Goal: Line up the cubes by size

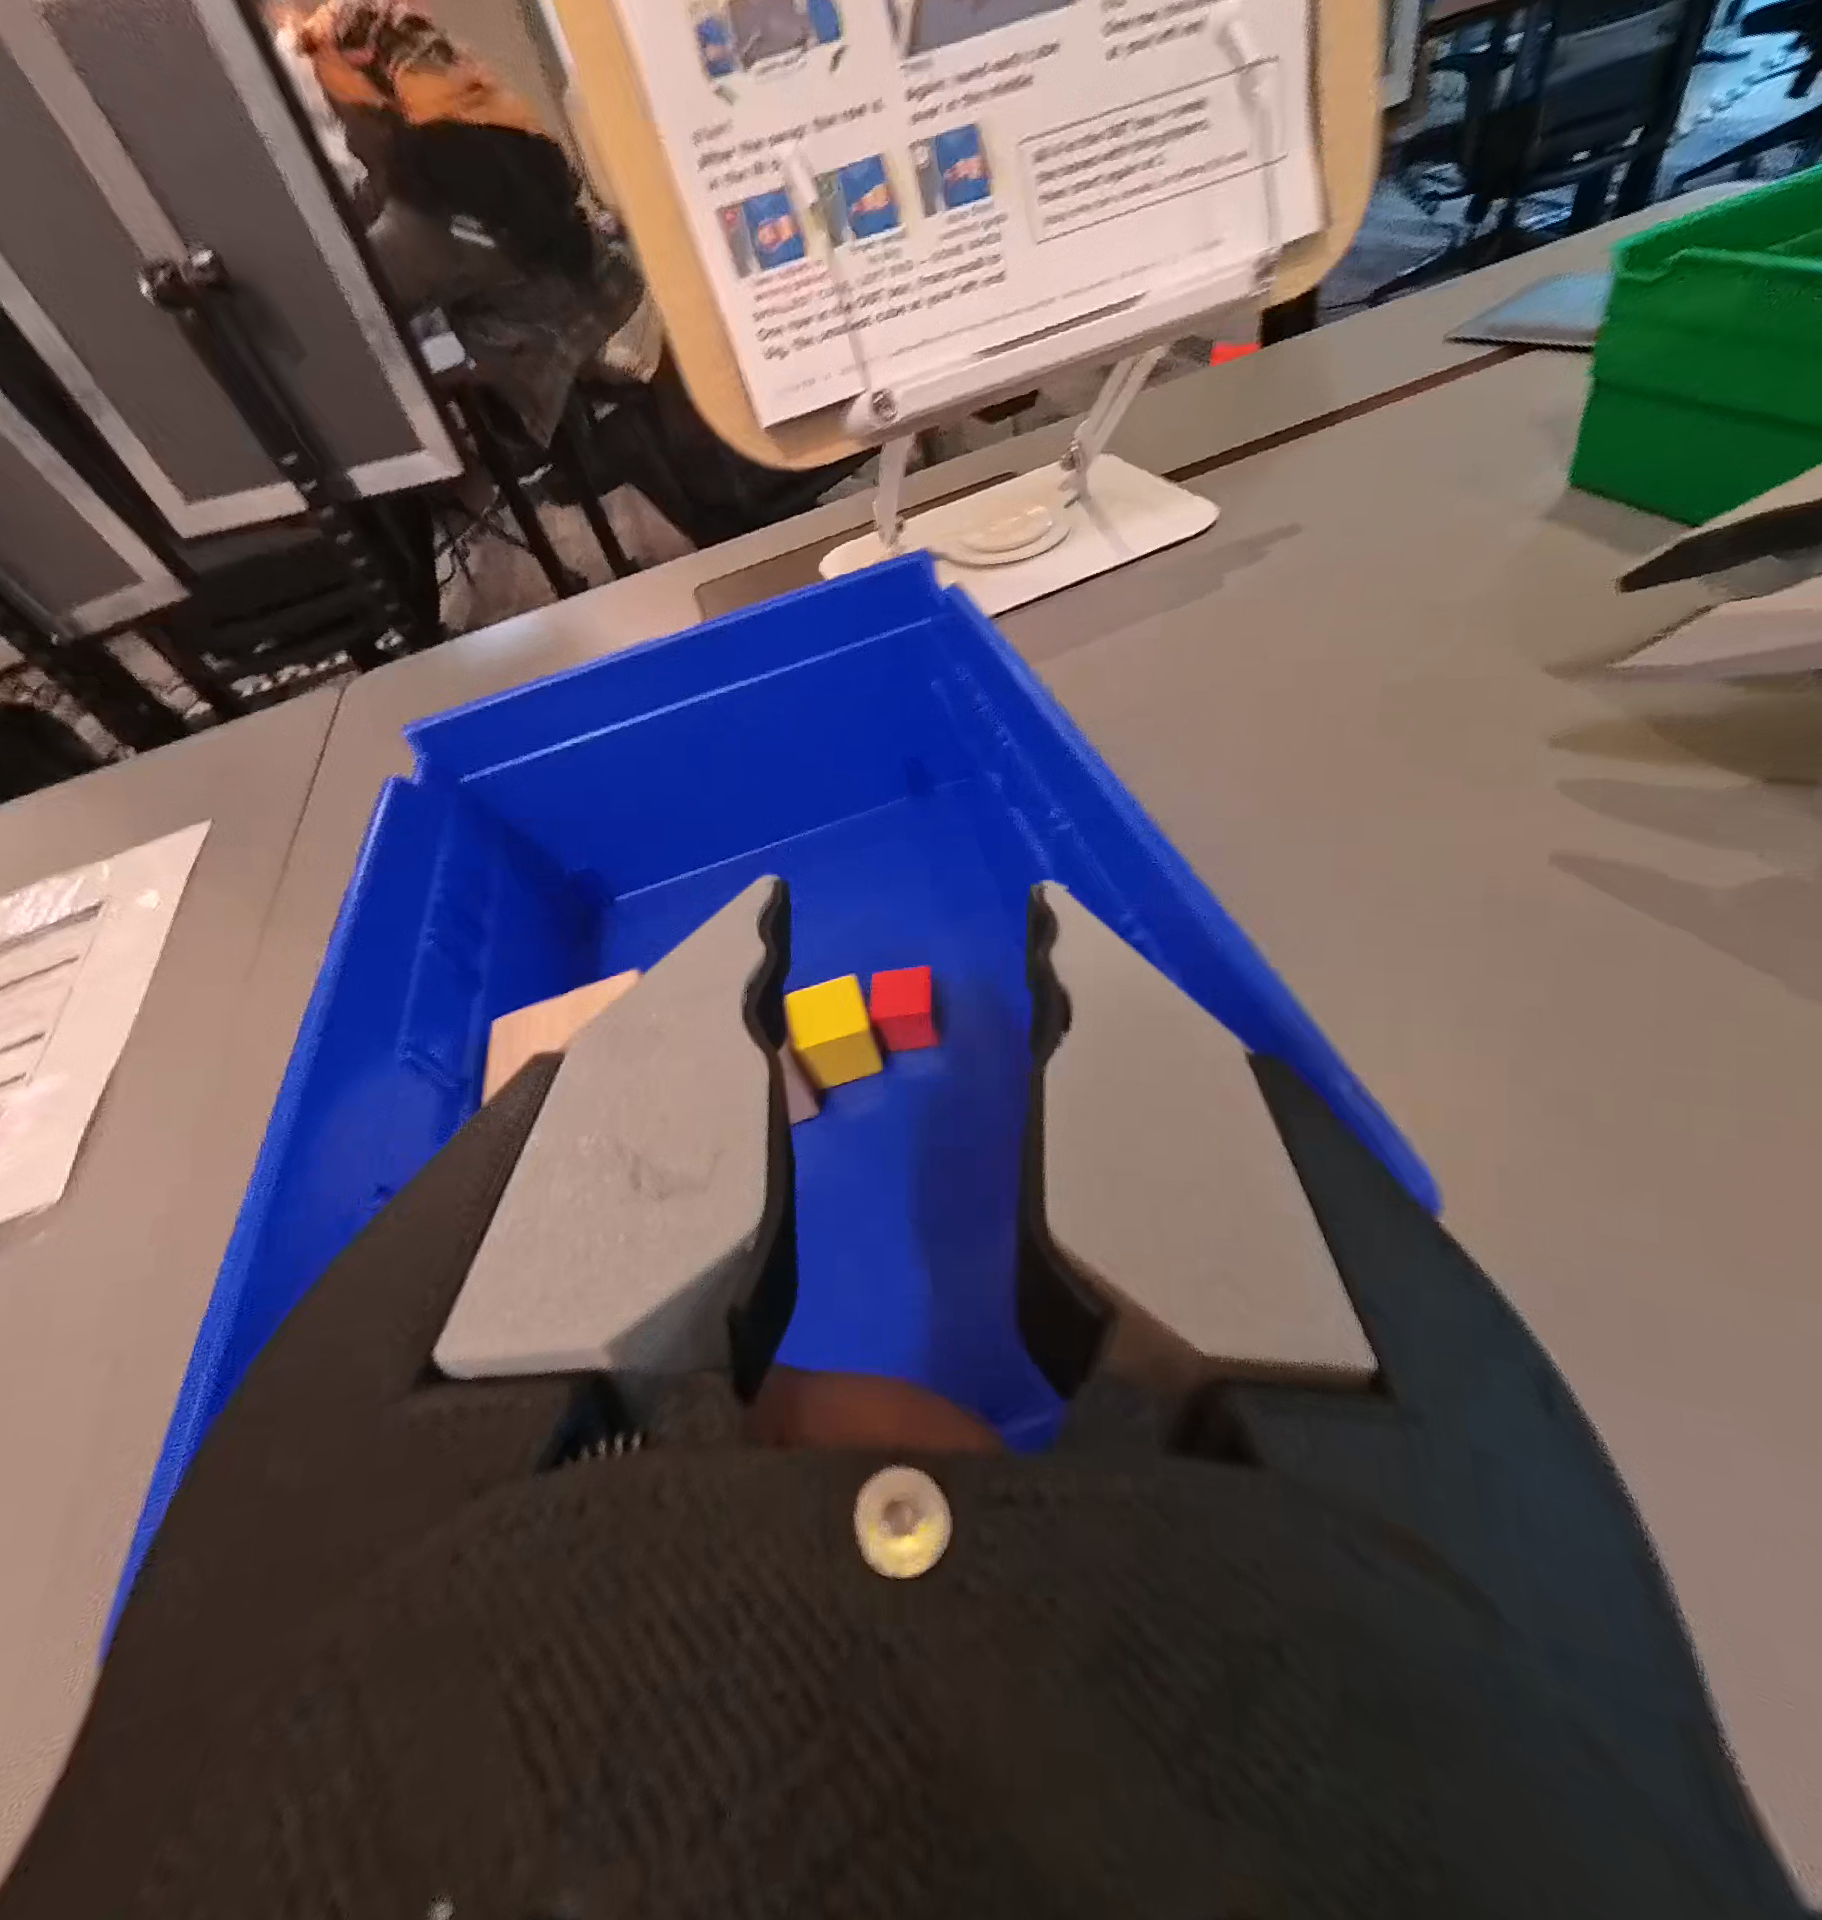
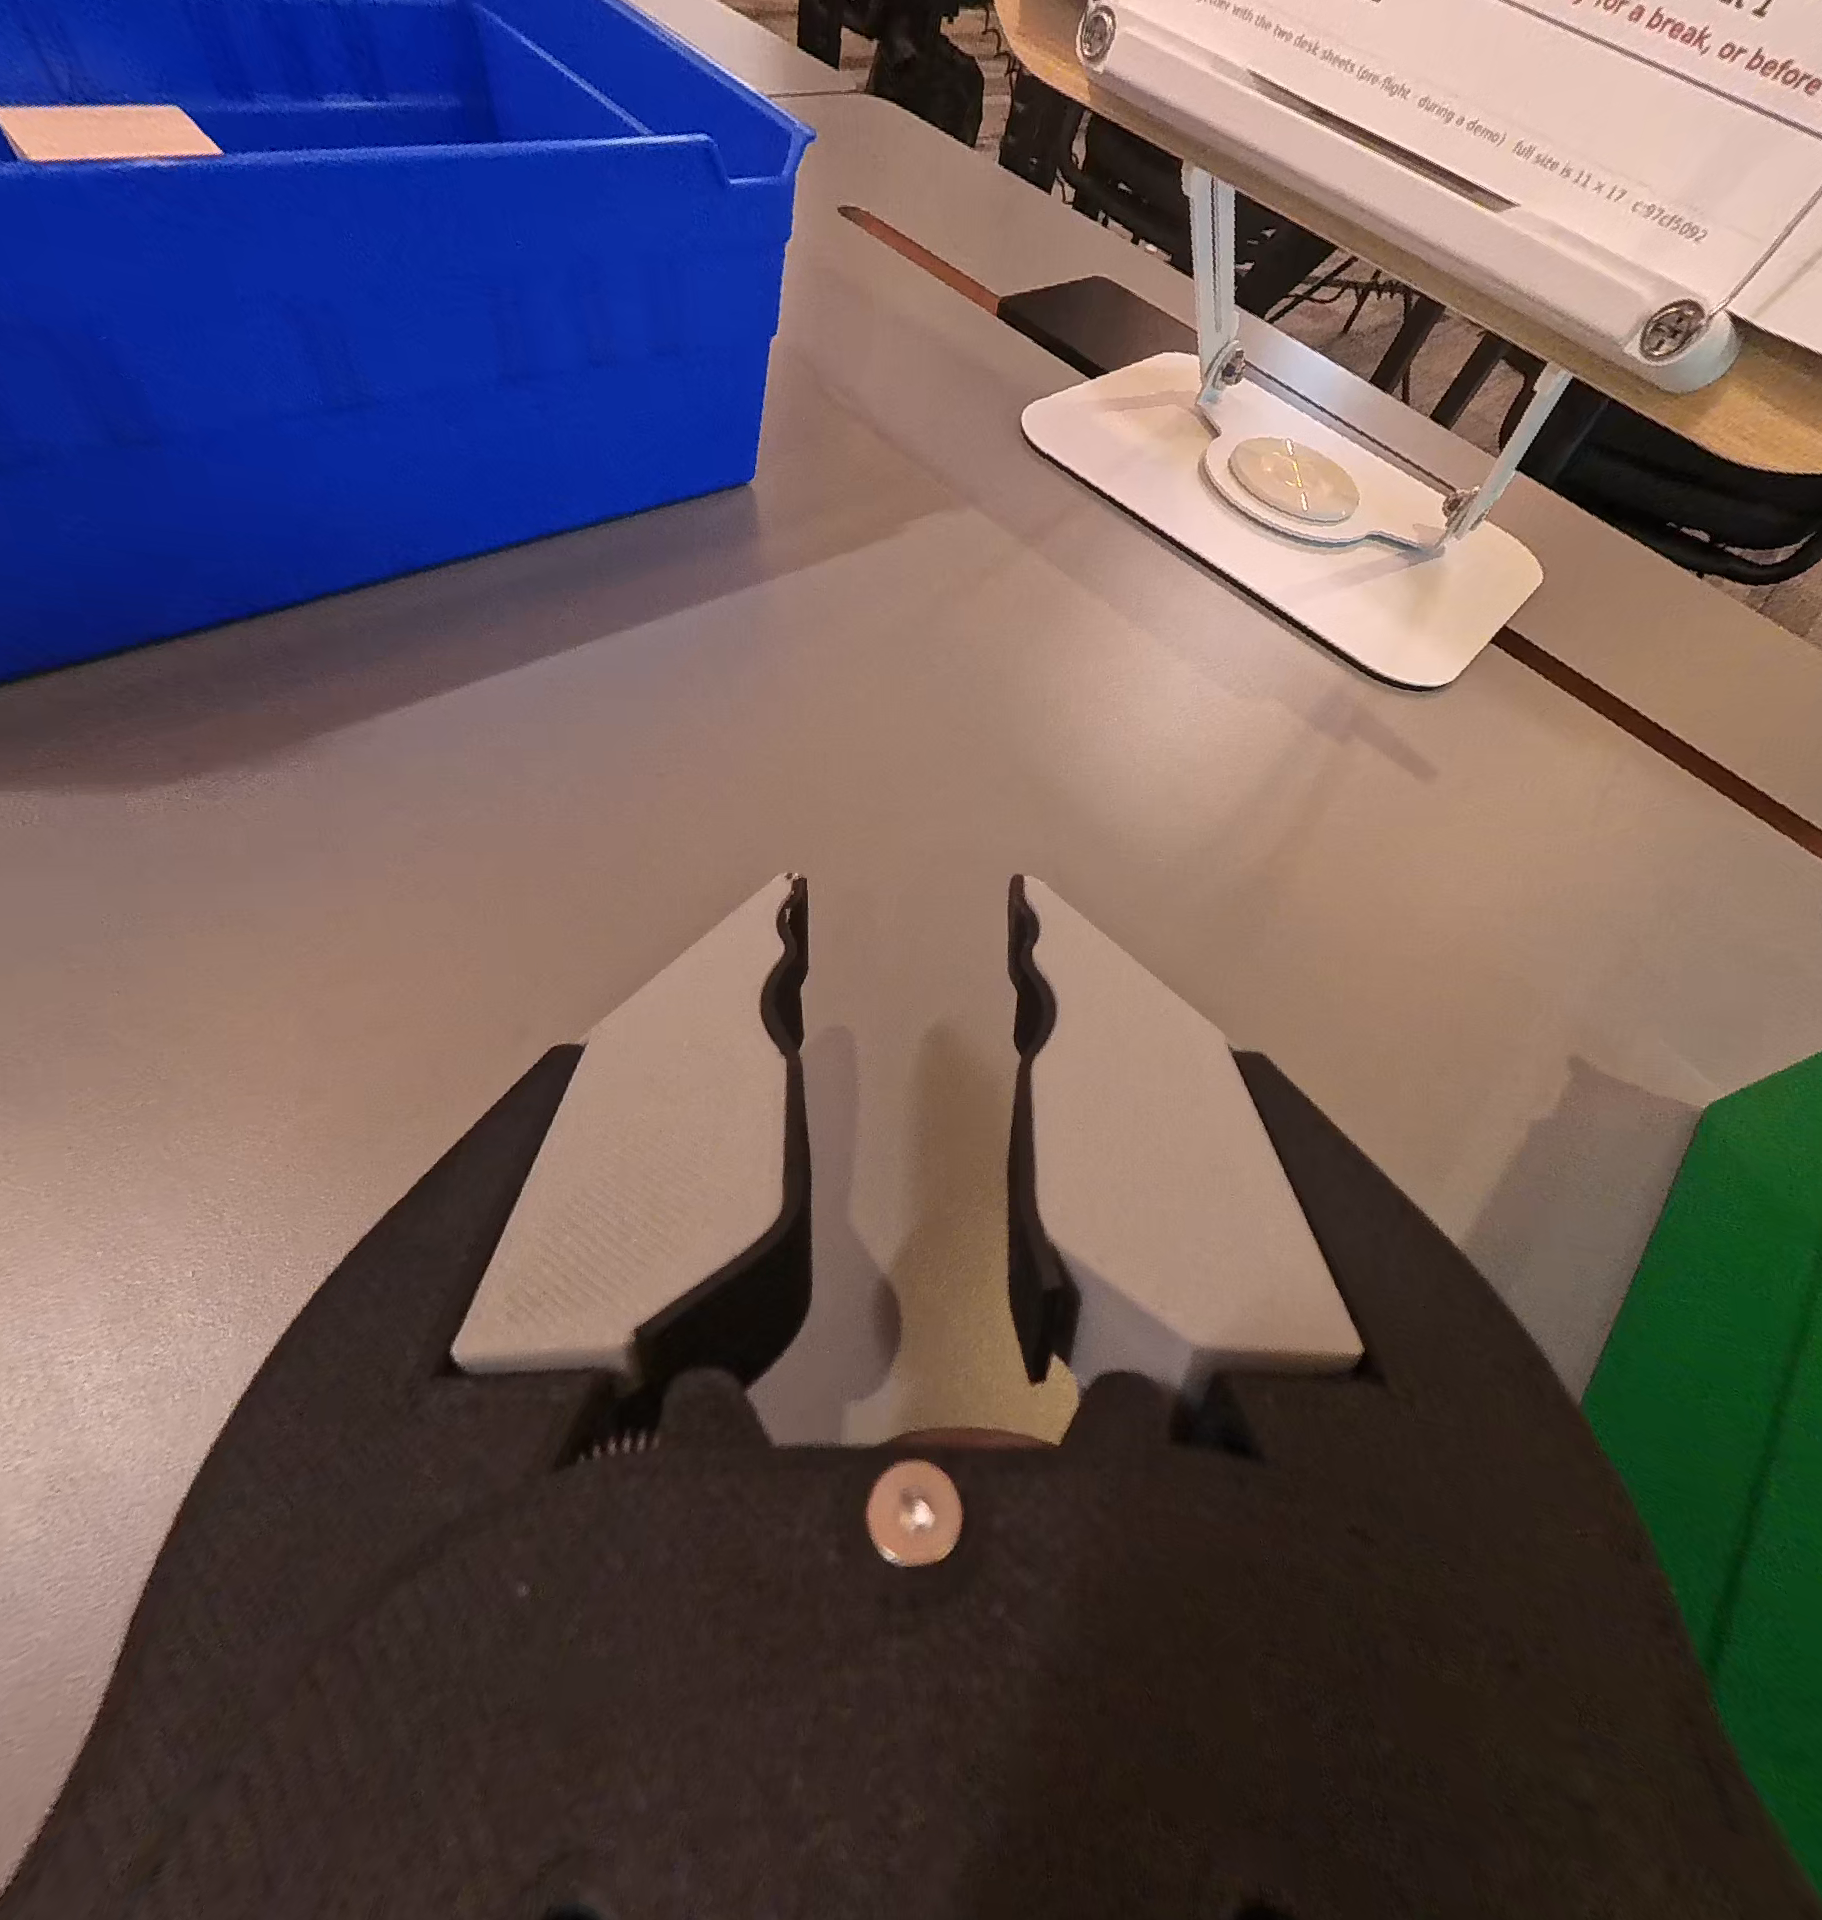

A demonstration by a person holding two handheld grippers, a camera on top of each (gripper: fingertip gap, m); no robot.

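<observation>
nothing looked lined up yet: the yellow cube (image 1: 832, 1029), red cube (image 1: 903, 1004) and wooden cube (image 1: 548, 1023) (half hidden) lay inside the blue bin (image 1: 678, 758). above it, the left gripper (image 1: 902, 914) gaped empty; beside it, the right gripper (image 2: 907, 894) was likewise parted.

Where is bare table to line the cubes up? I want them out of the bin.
The grey table is bare between the blue bin, the white stand base and the green bin, right under the open right gripper. Inside the blue bin it is crowded: yellow cube, red cube and wooden block beside the open left gripper.
</observation>
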